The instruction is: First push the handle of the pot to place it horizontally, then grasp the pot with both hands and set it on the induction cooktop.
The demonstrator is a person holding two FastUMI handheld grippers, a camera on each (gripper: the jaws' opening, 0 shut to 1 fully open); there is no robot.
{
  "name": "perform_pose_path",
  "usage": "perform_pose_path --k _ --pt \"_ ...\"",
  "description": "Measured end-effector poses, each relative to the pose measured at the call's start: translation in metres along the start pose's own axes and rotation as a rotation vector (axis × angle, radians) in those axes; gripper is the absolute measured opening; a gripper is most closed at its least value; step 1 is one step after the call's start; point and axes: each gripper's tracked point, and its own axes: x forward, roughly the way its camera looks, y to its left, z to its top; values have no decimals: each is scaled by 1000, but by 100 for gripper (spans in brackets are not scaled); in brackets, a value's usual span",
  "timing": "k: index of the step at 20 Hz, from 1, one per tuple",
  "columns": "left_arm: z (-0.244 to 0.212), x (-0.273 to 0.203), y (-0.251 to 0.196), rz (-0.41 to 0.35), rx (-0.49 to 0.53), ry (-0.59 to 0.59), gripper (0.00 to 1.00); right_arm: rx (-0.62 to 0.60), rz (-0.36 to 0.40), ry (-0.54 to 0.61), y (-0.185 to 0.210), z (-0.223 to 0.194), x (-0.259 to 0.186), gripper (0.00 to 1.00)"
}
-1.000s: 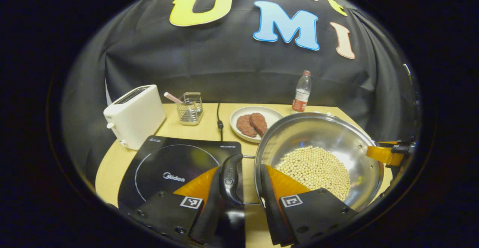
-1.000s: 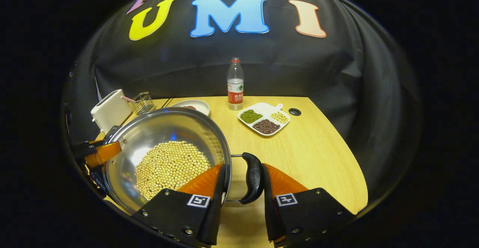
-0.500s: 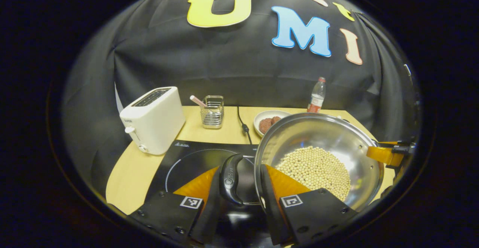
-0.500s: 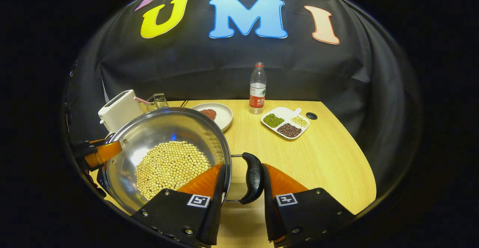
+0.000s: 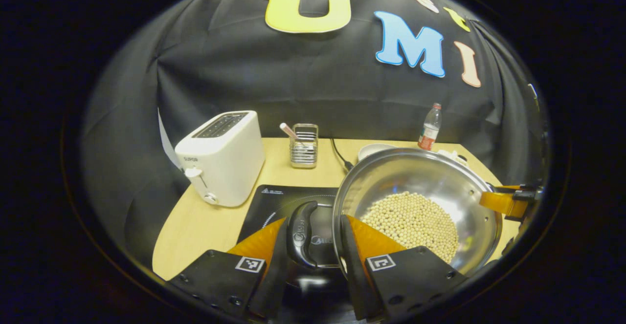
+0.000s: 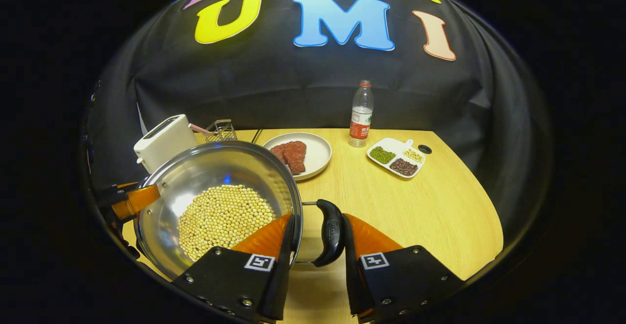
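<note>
The pot is a wide steel one with many pale beans inside, so I judge it heavy, stiff and smooth, and its load can roll if it tilts. It hangs over the induction cooktop, held level by its two black side handles, the right places to hold. The left hand-held gripper is clenched on the left handle; the right hand-held gripper is clenched on the right handle. Left of the pot stands a toaster, quite near the cooktop. Behind the pot are a wire basket, a cable, a plate of meat, a bottle and a bean tray on the bench.
</note>
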Motion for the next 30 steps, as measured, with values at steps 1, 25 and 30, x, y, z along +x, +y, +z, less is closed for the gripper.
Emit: perform_pose_path --k 1,25,30 --pt "0 0 8 2 2 -1 58 2 1 3 7 -1 0 49" --pt "-24 17 113 38 -25 29 60 21 57 39 104 -11 23 49" --pt "-7 10 123 86 -13 -69 84 -13 83 -58 102 12 14 84"
